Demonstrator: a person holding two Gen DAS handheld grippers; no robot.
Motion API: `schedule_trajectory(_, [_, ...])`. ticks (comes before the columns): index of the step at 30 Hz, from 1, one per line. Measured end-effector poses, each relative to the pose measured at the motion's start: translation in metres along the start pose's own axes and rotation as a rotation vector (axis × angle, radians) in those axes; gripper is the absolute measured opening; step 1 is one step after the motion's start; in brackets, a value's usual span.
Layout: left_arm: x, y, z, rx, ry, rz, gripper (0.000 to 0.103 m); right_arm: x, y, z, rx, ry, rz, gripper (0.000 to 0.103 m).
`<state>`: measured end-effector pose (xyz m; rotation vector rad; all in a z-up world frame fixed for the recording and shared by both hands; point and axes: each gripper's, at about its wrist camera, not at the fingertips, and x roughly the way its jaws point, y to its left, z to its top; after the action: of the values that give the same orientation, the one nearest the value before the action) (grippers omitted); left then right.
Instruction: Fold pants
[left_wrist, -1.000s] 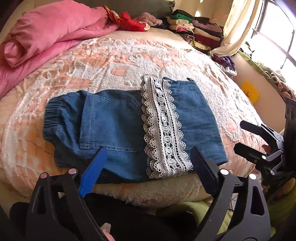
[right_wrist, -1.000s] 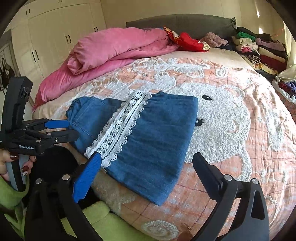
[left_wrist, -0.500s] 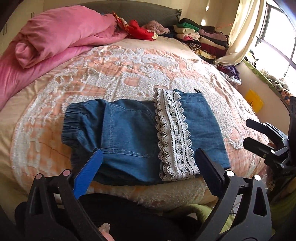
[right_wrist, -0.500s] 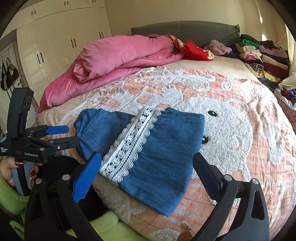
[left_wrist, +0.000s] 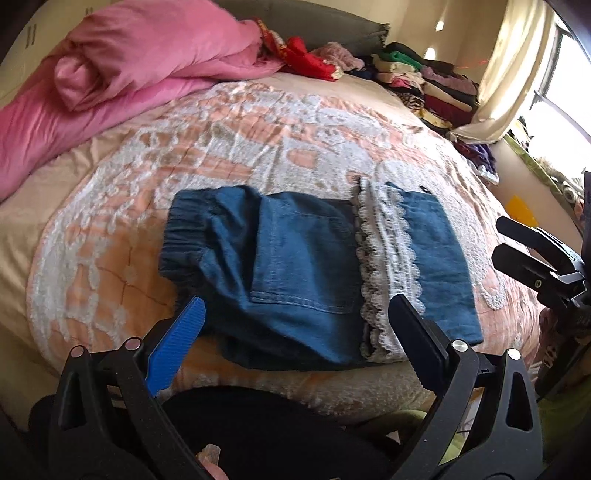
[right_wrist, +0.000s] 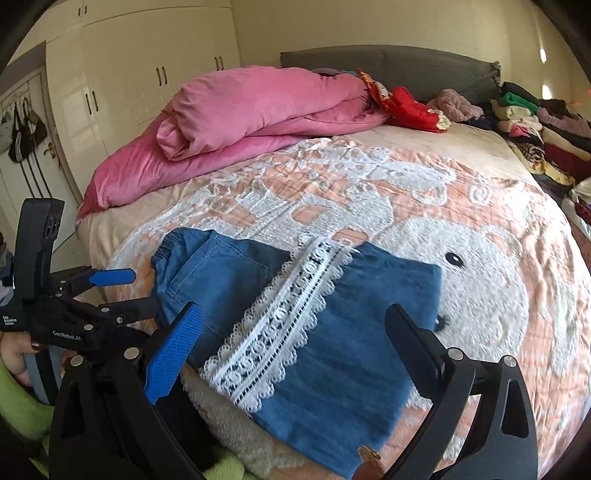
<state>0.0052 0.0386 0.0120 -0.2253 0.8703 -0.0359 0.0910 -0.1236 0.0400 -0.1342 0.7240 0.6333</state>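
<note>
The left gripper (left_wrist: 295, 325) hung with its fingers spread wide and nothing between them, the blue pad (left_wrist: 176, 343) on one side and the black finger (left_wrist: 417, 339) on the other, poised over the near edge of the folded denim pants (left_wrist: 295, 266). The right gripper (right_wrist: 291, 343) was the same: released, fingers far apart, empty, held above the pants (right_wrist: 354, 354) without touching them.

The pants lay flat near the foot of the bed, on the peach and white bedspread (left_wrist: 229, 147), folded into a compact rectangle with a band of white lace trim (left_wrist: 388, 258) running across them. From the left wrist view I could see the elastic waistband (left_wrist: 181, 236) bunched at the far left end and a stitched back pocket (left_wrist: 306, 254) facing up, with the lace just right of it. The right wrist view showed less of the pocket but more of the plain blue panel beyond the lace, lying over the white bear (right_wrist: 472, 280) woven into the spread.

Each camera caught the other tool: the right gripper (left_wrist: 517, 240) at the edge of the left view, and the left gripper (right_wrist: 110, 291) low on the left side of the right view, with a hand (right_wrist: 14, 358) on its grip.

A rolled pink duvet (right_wrist: 255, 107) sat near the grey headboard (right_wrist: 388, 66), and a stack of folded clothes (left_wrist: 436, 88) lined the far side. Only the right view took in the white wardrobe (right_wrist: 147, 74); only the left showed the curtain (left_wrist: 506, 70).
</note>
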Motion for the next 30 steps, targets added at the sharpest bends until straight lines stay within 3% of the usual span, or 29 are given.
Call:
schedule_trajectory(12, [0.015,0.063,-0.005,-0.178,0.041,0.041,0.093,0.061,0.028,0.048,-0.122,0.061,0.078,0.098])
schedule_trajectory(18, [0.029,0.079,-0.011,-0.251,0.079,-0.002,0.093,0.102,0.058,0.072,-0.222,0.128,0.167,0.098])
schedule_trajectory(20, [0.034,0.081,-0.012,-0.265,0.089,-0.03,0.084,0.118,0.069,0.079,-0.24,0.156,0.213,0.098])
schedule_trajectory(22, [0.037,0.08,-0.013,-0.271,0.096,-0.058,0.063,0.136,0.079,0.085,-0.257,0.194,0.242,0.098])
schedule_trajectory(23, [0.039,0.079,-0.014,-0.269,0.103,-0.073,0.058,0.146,0.085,0.086,-0.27,0.215,0.256,0.098])
schedule_trajectory(30, [0.044,0.079,-0.015,-0.278,0.118,-0.104,0.051,0.192,0.119,0.085,-0.362,0.319,0.305,0.098])
